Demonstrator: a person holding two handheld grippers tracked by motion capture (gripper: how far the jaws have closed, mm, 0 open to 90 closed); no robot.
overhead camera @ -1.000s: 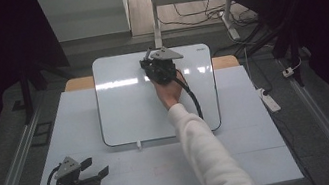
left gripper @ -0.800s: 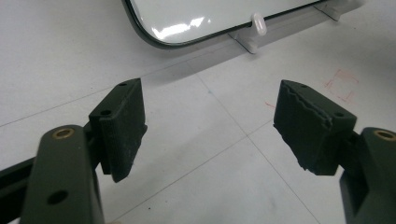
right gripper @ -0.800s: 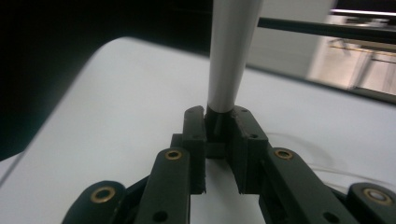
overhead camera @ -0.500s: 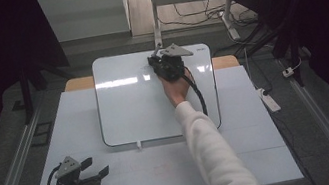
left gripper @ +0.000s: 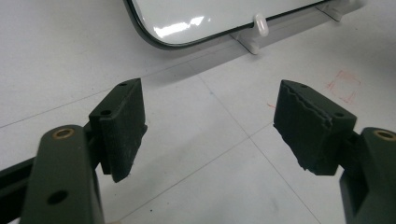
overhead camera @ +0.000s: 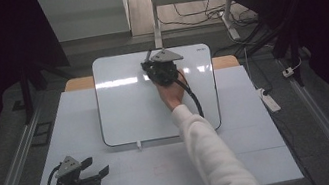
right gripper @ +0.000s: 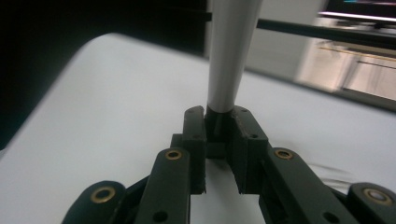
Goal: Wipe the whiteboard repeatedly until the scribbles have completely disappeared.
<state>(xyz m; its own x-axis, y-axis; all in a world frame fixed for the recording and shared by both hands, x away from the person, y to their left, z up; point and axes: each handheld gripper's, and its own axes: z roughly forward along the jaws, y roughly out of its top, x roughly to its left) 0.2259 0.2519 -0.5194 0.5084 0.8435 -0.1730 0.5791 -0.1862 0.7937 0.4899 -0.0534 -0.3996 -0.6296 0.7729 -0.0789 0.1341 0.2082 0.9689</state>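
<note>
A whiteboard (overhead camera: 125,109) lies flat on the white table (overhead camera: 166,173). Over the board's far edge my right gripper (overhead camera: 149,67) is shut on a marker (overhead camera: 148,55). In the right gripper view the marker's pale barrel (right gripper: 229,51) rises from the jaws, its dark end pinched at my right gripper (right gripper: 218,126), with the whiteboard (right gripper: 93,116) below. My left gripper (overhead camera: 95,167) rests in a hand at the table's near left corner. In the left gripper view, my left gripper (left gripper: 210,121) is open with nothing between its pads, and the whiteboard (left gripper: 196,14) lies beyond.
A small white knob (overhead camera: 138,145) (left gripper: 261,25) sticks out at the board's near edge. A faint red square (left gripper: 344,86) is drawn on the table. A white power strip (overhead camera: 270,100) lies on the floor to the right, and metal rails (overhead camera: 13,168) run along both sides.
The right gripper with the marker shifted slightly right along the board's far edge, then a little back left. The left gripper has stayed put.
</note>
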